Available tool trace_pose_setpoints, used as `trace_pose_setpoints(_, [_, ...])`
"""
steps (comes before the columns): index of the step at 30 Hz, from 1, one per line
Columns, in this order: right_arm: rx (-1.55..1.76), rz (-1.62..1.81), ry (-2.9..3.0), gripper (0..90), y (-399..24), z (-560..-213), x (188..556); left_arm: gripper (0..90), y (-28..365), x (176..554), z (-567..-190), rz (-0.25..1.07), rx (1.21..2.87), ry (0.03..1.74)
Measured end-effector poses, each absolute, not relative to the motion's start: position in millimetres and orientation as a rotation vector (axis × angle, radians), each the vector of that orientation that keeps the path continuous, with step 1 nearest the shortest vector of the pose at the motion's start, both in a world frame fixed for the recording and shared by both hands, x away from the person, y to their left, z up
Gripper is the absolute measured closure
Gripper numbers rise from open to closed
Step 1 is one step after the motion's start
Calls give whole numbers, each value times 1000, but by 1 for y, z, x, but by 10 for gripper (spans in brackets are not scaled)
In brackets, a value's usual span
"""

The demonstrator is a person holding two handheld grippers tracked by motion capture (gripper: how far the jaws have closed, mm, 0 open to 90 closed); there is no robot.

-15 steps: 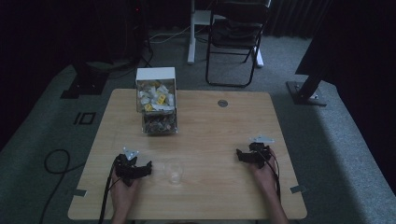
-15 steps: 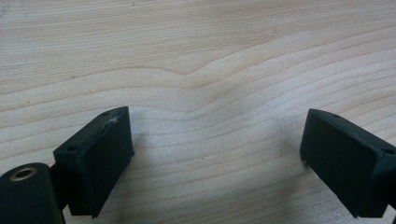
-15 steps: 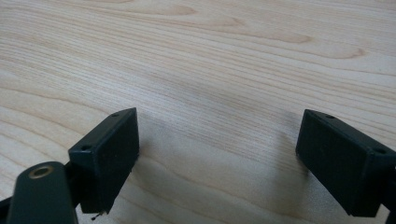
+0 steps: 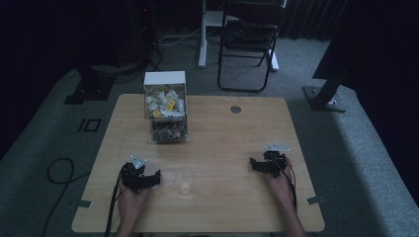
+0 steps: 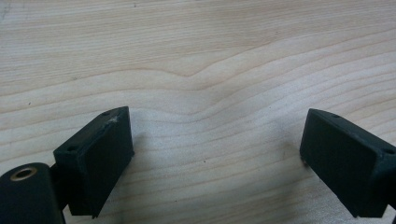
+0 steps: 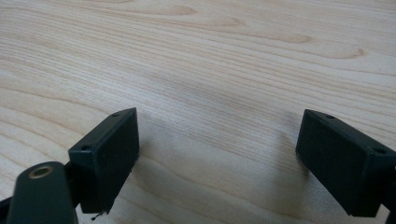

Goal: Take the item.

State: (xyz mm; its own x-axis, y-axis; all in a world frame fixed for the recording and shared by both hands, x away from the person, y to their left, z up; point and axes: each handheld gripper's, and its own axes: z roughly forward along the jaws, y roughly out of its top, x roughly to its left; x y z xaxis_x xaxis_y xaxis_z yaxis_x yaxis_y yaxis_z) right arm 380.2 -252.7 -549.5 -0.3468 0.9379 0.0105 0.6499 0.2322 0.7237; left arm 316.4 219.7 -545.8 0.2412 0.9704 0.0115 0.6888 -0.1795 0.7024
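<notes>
The items inside the clear box point(image 4: 166, 114) are too small to identify.

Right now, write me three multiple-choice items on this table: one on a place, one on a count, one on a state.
1. Where does the clear cup stand?
A. just right of the left tool
B. beside the right tool
C. inside the dispenser box

2. How many folding chairs stand beyond the table?
A. none
B. one
C. three

3. How do the left tool's jaws stand?
A. shut on the cup
B. shut on nothing
C. open, with bare wood between them

Key: 1 A, the high view shows the cup close by the left tool's tips. 2 B, a single dark chair stands behind the far edge. 3 C, the left gripper view shows the jaws wide apart over bare wood.
</notes>
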Motion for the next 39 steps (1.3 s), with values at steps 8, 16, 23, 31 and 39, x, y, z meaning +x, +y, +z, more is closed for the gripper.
trace_pose_setpoints(8, [1458, 901, 2080, 131, -253, -550, 379, 154, 223, 317, -545, 634, 1944, 1504])
trace_pose_setpoints(16, [1458, 901, 2081, 131, -253, -550, 379, 256, 227, 318, -540, 610, 1980, 1493])
trace_pose_setpoints(23, [1458, 900, 2080, 131, -253, -550, 379, 348, 228, 317, -538, 605, 1977, 1509])
trace_pose_setpoints(31, [1458, 900, 2081, 132, -253, -550, 379, 388, 227, 316, -533, 593, 1986, 1520])
trace_pose_setpoints(39, [1457, 900, 2081, 132, -253, -549, 379, 388, 224, 314, -520, 588, 1954, 1474])
